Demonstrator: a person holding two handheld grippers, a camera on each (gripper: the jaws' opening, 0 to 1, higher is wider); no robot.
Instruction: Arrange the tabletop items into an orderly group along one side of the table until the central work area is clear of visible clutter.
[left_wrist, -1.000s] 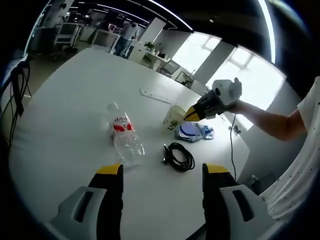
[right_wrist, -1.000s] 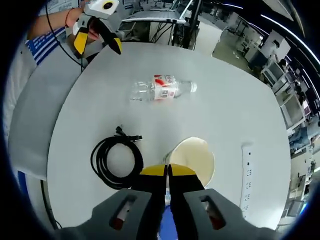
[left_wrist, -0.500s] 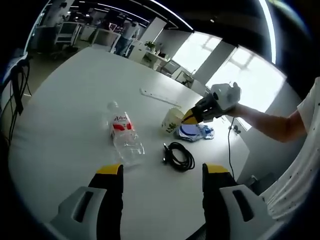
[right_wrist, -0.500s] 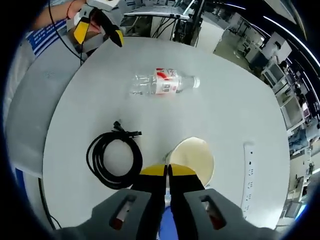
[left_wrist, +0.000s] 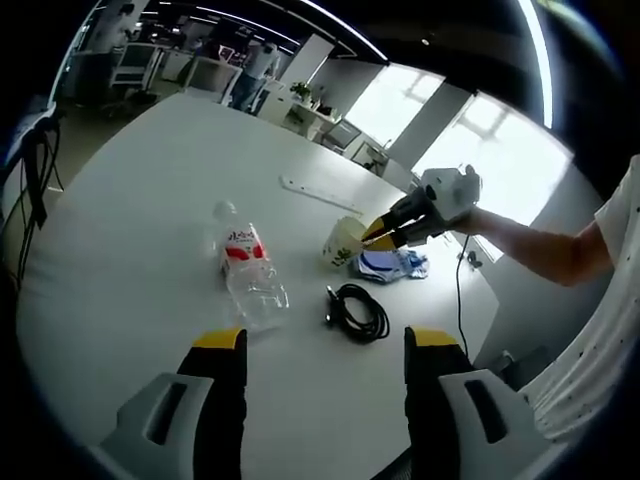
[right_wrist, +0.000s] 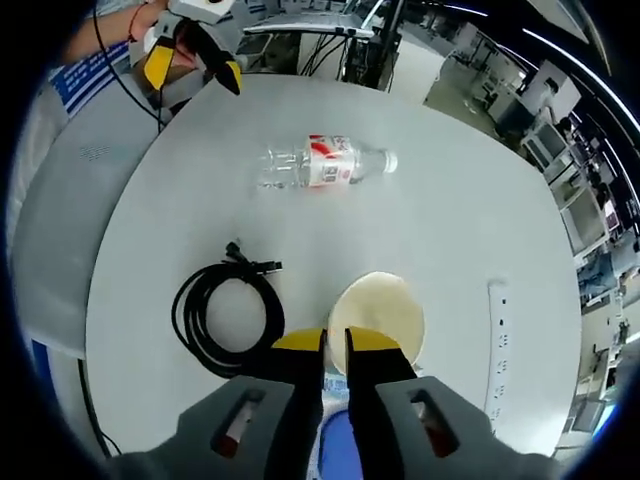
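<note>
In my left gripper view, the left gripper (left_wrist: 320, 345) hangs above the near edge of the white table (left_wrist: 130, 210) with its jaws spread wide and nothing between them. Ahead of it a clear bottle (left_wrist: 245, 265) with a red label lies on its side. To its right sits a coiled black cable (left_wrist: 358, 310), apart from the bottle. Beyond the cable a paper cup (left_wrist: 343, 243) stands upright, with a blue-and-white bag (left_wrist: 392, 264) just beside it. A white power strip (left_wrist: 315, 193) lies farther back.

The right gripper (left_wrist: 385, 234) comes in from the right, its yellow tips at the cup's rim. In my right gripper view, the right gripper (right_wrist: 335, 342) has its jaws slightly parted, a narrow gap between them, and the cup (right_wrist: 377, 312) sits just ahead of the tips. I cannot tell whether they touch its rim. The cable (right_wrist: 222, 312) lies left of the cup, the bottle (right_wrist: 325, 167) beyond both, and the strip (right_wrist: 500, 345) to the right. The left gripper (right_wrist: 190, 62) shows at the far table edge, open.
</note>
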